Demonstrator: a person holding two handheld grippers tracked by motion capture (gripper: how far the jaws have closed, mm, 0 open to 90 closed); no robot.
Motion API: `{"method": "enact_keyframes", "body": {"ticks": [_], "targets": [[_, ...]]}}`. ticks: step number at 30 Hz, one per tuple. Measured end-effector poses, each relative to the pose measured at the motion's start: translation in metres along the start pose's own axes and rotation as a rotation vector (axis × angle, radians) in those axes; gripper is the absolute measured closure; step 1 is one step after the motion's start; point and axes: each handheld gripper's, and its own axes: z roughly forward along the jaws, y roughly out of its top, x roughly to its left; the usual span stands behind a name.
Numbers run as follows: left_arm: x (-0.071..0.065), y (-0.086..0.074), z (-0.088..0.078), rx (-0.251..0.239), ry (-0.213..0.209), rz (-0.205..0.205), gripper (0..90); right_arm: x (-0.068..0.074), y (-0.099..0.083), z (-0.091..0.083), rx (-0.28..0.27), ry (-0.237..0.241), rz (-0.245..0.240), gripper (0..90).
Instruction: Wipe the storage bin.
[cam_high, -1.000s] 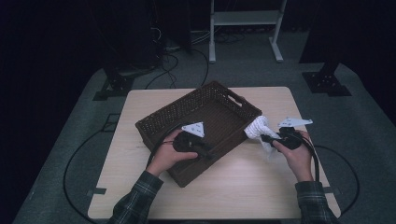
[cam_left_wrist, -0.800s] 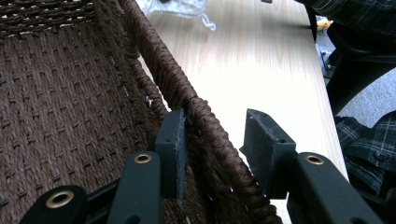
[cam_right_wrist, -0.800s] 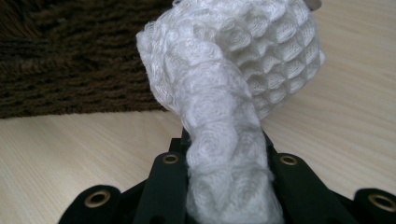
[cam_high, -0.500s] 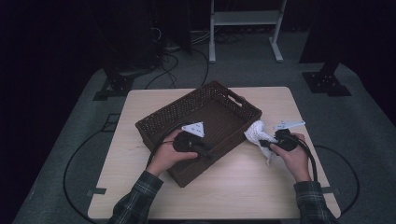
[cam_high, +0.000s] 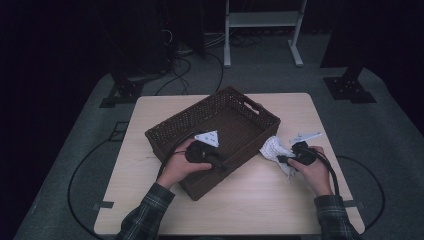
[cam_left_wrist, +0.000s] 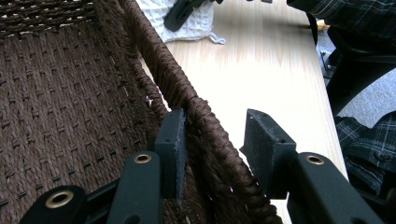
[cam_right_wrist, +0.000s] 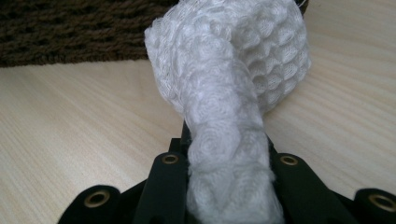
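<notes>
A dark brown wicker basket (cam_high: 175, 124) sits at an angle on the table. My left gripper (cam_high: 222, 164) straddles its near wall (cam_left_wrist: 163, 70), one jaw inside and one outside, shut on the braided rim. The inner pad (cam_left_wrist: 173, 140) lies flat against the weave. To the right of the basket, my right gripper (cam_high: 282, 160) is shut on a white waffle-weave cloth (cam_high: 272, 148). The cloth (cam_right_wrist: 233, 70) rises bunched from between the jaws, close to the basket's outer side. The left gripper view shows that cloth (cam_left_wrist: 196, 25) and the other gripper (cam_left_wrist: 184, 11) beyond the wall.
The light wood table (cam_high: 260, 200) has bare room in front of both hands and behind the basket. The basket's floor (cam_left_wrist: 60, 107) holds nothing where I see it. Cables trail back from both grippers. A white stand (cam_high: 262, 20) and dark equipment stand on the floor beyond the table.
My right gripper has shifted slightly left and nearer with the cloth, which now hangs lower beside the basket. The left gripper and the basket have not moved.
</notes>
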Motion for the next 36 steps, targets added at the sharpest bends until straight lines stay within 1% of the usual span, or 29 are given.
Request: {"method": "enact_keyframes", "body": {"ticks": [4, 7, 9, 10, 11, 15, 19, 20, 26, 31, 36], "targets": [[0.000, 0.000, 0.000, 0.000, 0.000, 0.000, 58.6, 0.003, 0.001, 0.001, -0.002, 0.004, -0.004, 74.1], [0.000, 0.000, 0.000, 0.001, 0.000, 0.000, 58.6, 0.003, 0.001, -0.002, -0.024, 0.004, -0.016, 74.1], [0.000, 0.000, 0.000, 0.000, 0.000, -0.001, 58.5, 0.004, 0.002, -0.004, -0.041, 0.008, -0.011, 74.1], [0.000, 0.000, 0.000, 0.001, -0.001, -0.001, 58.5, 0.003, 0.002, -0.005, -0.054, 0.010, -0.019, 74.0], [0.000, 0.000, 0.000, 0.002, -0.002, -0.002, 58.5, 0.004, 0.002, -0.007, -0.059, 0.011, -0.014, 73.9], [0.001, 0.000, 0.000, 0.003, -0.005, -0.005, 58.1, 0.005, 0.004, -0.011, -0.092, 0.015, -0.024, 73.9], [0.001, 0.000, 0.000, 0.003, -0.005, -0.005, 58.2, 0.008, 0.006, -0.016, -0.107, 0.015, -0.029, 73.9], [0.001, 0.000, 0.000, 0.003, -0.004, -0.005, 58.2, 0.008, 0.007, -0.018, -0.115, 0.014, -0.036, 73.9], [0.001, 0.000, 0.000, 0.003, -0.005, -0.005, 58.1, 0.010, 0.010, -0.028, -0.156, 0.021, -0.041, 73.9], [0.001, 0.000, 0.000, 0.003, -0.005, -0.006, 58.1, 0.012, 0.011, -0.035, -0.177, 0.026, -0.045, 73.9], [0.001, 0.000, 0.000, 0.003, -0.005, -0.006, 58.1, 0.017, 0.014, -0.042, -0.196, 0.032, -0.061, 74.0]]}}
